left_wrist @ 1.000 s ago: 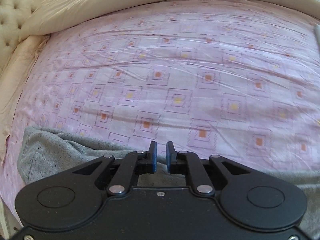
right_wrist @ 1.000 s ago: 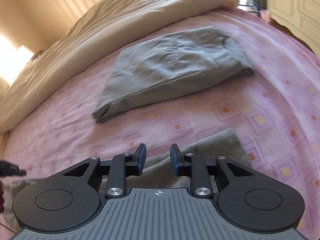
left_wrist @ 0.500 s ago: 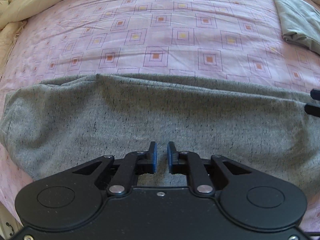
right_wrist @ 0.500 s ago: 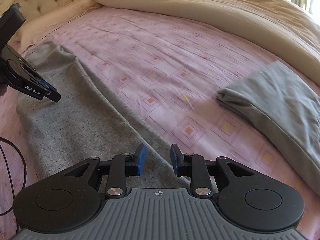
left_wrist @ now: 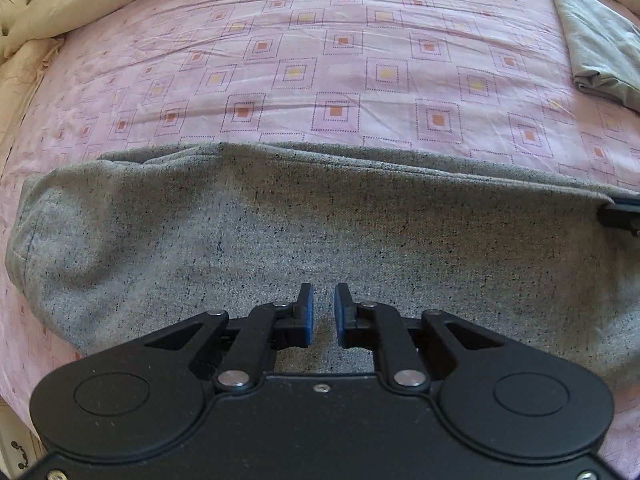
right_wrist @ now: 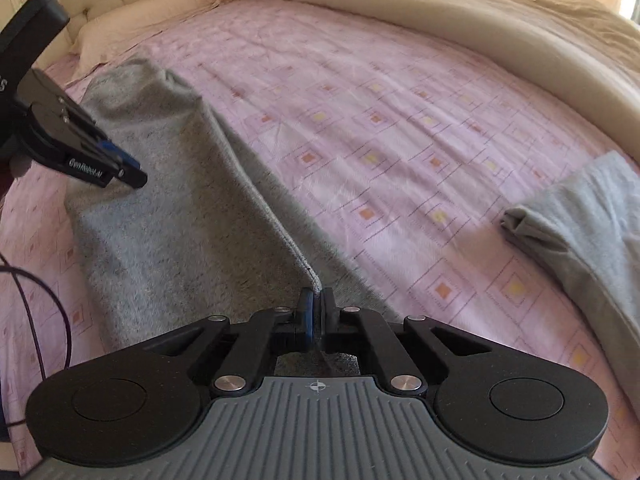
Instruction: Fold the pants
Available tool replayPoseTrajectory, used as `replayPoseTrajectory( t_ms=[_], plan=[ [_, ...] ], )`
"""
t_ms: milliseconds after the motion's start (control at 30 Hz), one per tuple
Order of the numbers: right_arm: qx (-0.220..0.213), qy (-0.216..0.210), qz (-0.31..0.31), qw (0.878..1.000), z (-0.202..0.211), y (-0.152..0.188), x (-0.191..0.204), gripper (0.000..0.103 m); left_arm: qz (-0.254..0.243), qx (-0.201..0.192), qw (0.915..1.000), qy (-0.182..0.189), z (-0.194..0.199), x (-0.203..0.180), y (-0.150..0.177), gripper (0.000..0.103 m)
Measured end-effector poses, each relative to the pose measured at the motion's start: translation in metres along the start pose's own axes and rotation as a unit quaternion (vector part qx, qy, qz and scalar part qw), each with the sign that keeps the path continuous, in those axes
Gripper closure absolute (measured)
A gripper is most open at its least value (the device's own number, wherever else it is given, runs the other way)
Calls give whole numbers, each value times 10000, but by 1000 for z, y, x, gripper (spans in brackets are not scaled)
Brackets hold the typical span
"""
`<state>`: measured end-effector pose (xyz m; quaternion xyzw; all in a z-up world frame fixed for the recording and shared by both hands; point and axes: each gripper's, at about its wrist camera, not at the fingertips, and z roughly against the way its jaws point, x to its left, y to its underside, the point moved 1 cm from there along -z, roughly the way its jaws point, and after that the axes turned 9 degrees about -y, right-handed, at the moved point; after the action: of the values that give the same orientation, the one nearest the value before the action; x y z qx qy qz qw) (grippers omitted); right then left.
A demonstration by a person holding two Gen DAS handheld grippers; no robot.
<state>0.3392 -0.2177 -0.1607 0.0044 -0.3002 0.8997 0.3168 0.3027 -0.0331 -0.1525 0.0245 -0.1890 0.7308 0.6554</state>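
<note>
Pants (left_wrist: 320, 232) lay stretched flat along the pink bed sheet (left_wrist: 340, 60). Right tongs (right_wrist: 318, 312) had just closed, pinching the pants' edge; left tongs (left_wrist: 322, 312) hovered over them, slightly apart, gripping nothing.

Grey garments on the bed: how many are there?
2: speckled grey pants spread under both grippers, and a folded grey garment farther right. Others may lie outside the views.
</note>
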Motion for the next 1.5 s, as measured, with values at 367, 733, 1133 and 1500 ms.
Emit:
replayPoseTrajectory(
  t_ms=[367, 733, 1133, 1500],
  plan=[
    [-445, 799, -827, 9924, -10, 9, -27, 73, -229, -260, 9994, 59, -8, -35, -40, 83],
    [-1532, 2718, -4114, 8564, 130, 154, -29, 72, -1110, -541, 9915, -403, -26, -77, -49, 97],
    [-1652, 2349, -3917, 8741, 137, 180, -95, 66, -1241, -551, 9902, -321, -27, -76, -48, 99],
    [-1077, 2407, -4061, 8750, 108, 165, -125, 100, -1092, -439, 9928, -211, -28, -72, -52, 99]
  ],
)
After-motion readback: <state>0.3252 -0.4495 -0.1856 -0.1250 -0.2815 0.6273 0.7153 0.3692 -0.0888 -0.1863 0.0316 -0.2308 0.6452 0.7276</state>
